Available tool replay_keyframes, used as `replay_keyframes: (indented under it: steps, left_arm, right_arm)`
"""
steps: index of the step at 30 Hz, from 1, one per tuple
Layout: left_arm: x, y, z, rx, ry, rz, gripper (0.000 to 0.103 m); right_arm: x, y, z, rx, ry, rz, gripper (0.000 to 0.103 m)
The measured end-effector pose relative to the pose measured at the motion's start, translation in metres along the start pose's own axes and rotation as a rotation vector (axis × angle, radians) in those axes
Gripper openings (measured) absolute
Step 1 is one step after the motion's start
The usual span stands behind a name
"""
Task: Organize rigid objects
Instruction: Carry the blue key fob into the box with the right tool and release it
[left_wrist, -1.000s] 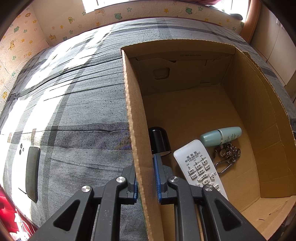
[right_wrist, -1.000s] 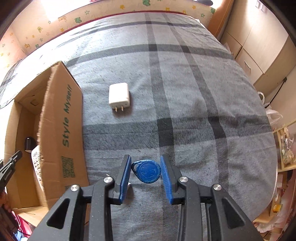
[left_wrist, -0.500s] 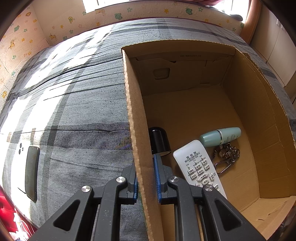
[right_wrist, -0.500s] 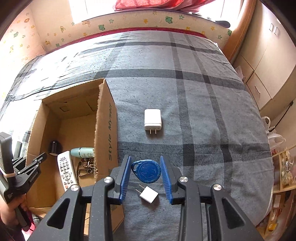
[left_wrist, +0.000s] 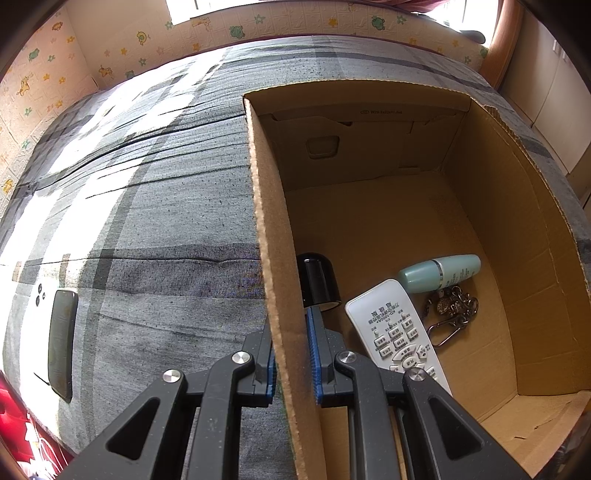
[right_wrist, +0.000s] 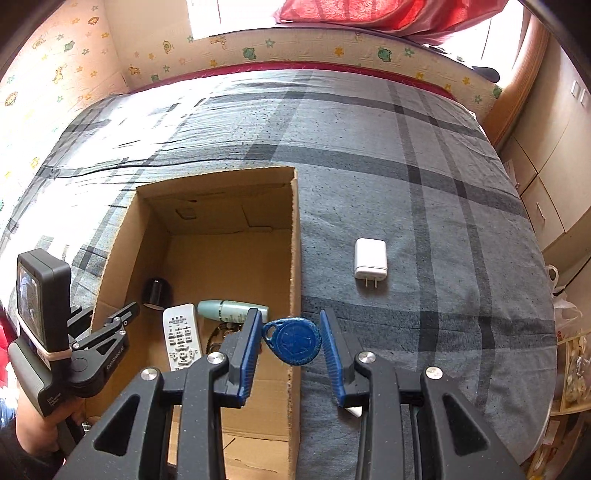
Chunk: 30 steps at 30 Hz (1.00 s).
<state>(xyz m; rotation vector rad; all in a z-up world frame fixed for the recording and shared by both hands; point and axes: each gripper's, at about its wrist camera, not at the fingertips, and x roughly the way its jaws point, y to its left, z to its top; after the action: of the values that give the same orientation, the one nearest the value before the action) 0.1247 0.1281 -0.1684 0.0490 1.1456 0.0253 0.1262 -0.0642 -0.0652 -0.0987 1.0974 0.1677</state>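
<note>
My right gripper (right_wrist: 291, 334) is shut on a blue key fob (right_wrist: 300, 344), which hangs just above the right wall of the open cardboard box (right_wrist: 294, 236). My left gripper (left_wrist: 291, 334) is shut on the box's left wall (left_wrist: 266, 221), one finger outside and one inside. It shows in the right wrist view as a black clamp (right_wrist: 122, 319) at the box's near left corner. In the box lie a white remote (left_wrist: 395, 325), a pale green bottle (left_wrist: 439, 273), a black cap (left_wrist: 318, 281) and a metal keychain (left_wrist: 452, 310).
A white plug charger (right_wrist: 370, 258) lies on the grey plaid bedspread (right_wrist: 424, 177) to the right of the box. A sliver of another white charger (right_wrist: 354, 410) peeks from under my right finger. A dark phone (left_wrist: 61, 343) lies left of the box. Cupboards (right_wrist: 554, 147) flank the bed's right side.
My right gripper has carried the key fob up and to the left, from the open bedspread to the box's right wall. My left gripper has kept its hold and not moved.
</note>
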Motion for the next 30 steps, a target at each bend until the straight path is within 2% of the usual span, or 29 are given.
replay_keyframes:
  steps: [12,30]
  left_arm:
    - [0.001,0.001,0.000,-0.001,0.000,-0.004,0.015]
    - [0.001,0.002,-0.001,-0.002,-0.001,-0.008,0.015]
  right_arm:
    - [0.027,0.046,0.000,-0.068,0.041,0.042,0.034]
    - [0.088,0.071,-0.011,-0.084,0.172,0.053,0.034]
